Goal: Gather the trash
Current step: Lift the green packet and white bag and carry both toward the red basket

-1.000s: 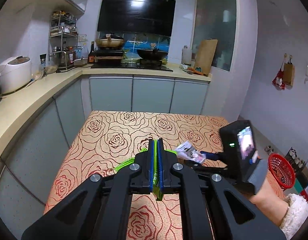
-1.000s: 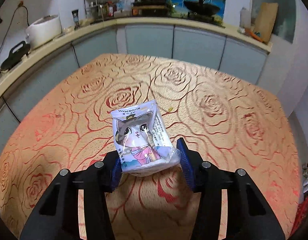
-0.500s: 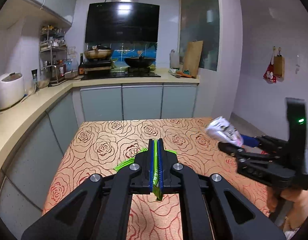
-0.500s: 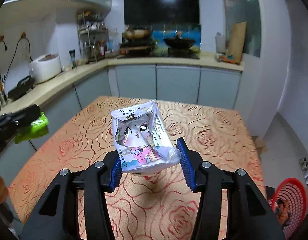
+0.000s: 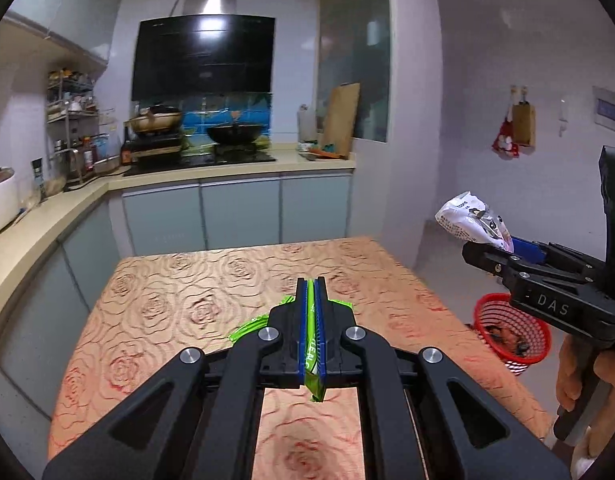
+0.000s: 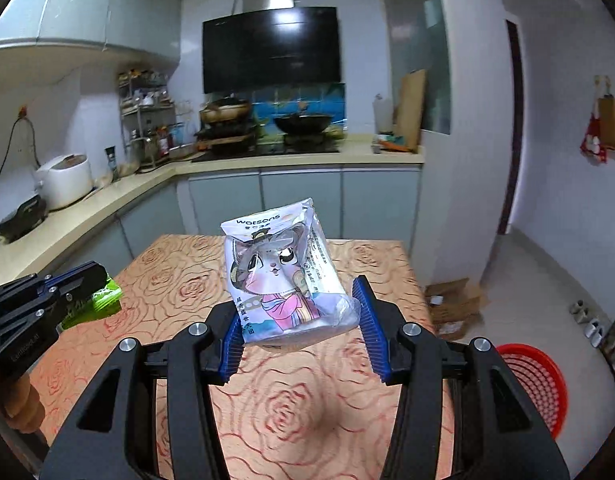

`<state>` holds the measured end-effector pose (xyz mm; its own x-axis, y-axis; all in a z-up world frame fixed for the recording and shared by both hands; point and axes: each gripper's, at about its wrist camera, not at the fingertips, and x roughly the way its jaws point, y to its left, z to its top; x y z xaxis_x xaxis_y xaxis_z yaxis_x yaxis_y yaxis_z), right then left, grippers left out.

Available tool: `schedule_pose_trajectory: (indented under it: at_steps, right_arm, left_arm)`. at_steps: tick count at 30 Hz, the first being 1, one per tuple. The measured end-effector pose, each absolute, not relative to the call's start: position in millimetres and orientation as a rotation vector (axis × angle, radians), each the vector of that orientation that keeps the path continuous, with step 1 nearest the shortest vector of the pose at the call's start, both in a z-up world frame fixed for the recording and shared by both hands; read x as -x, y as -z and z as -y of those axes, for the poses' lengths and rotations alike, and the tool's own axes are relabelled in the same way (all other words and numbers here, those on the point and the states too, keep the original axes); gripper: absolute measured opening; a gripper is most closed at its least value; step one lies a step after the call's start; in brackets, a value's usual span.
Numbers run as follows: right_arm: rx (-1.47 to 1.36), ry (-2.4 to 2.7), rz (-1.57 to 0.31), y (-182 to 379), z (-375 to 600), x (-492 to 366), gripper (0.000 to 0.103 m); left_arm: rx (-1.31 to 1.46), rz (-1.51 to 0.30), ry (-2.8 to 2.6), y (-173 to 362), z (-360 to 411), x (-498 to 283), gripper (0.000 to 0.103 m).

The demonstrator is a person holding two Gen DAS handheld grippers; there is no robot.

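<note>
- Left wrist view: our left gripper (image 5: 311, 292) has its fingers pressed together on a green wrapper (image 5: 313, 360), held above the near half of the bench (image 5: 179, 296).
- In the same view our right gripper (image 5: 507, 250) is out past the bench's right edge, over open floor, with the red basket (image 5: 511, 336) on the floor below it, beside that edge.
- Right wrist view: the fingers (image 6: 371, 328) of the right gripper (image 6: 299, 336) are clamped on the lower end of a white cat-print packet (image 6: 283, 280), which stands upright above them, clear of the bench (image 6: 179, 280).
- Only this view shows the floor to the right: cardboard (image 6: 451, 300) lies just past the bench's far right corner, and the basket (image 6: 539, 380) sits nearer us, with bare floor between the two.
- Only this view shows the left gripper (image 6: 95, 276) from the side, near the bench's left edge, the wrapper (image 6: 95, 300) hanging under it.
- The far bench edge lies near the cabinets (image 6: 299, 196).
</note>
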<state>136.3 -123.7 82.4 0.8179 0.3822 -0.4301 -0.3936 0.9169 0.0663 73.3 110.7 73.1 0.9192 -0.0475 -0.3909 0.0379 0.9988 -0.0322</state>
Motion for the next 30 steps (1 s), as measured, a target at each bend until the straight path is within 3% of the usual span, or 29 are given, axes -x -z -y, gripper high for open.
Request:
schedule_pose_trajectory:
  at_steps: [30]
  right_arm:
    - [-0.083, -0.023, -0.421, -74.3, 323.6, -122.8, 0.048]
  left_arm:
    - [-0.063, -0.439, 0.425, -67.0, 108.6, -138.8, 0.003]
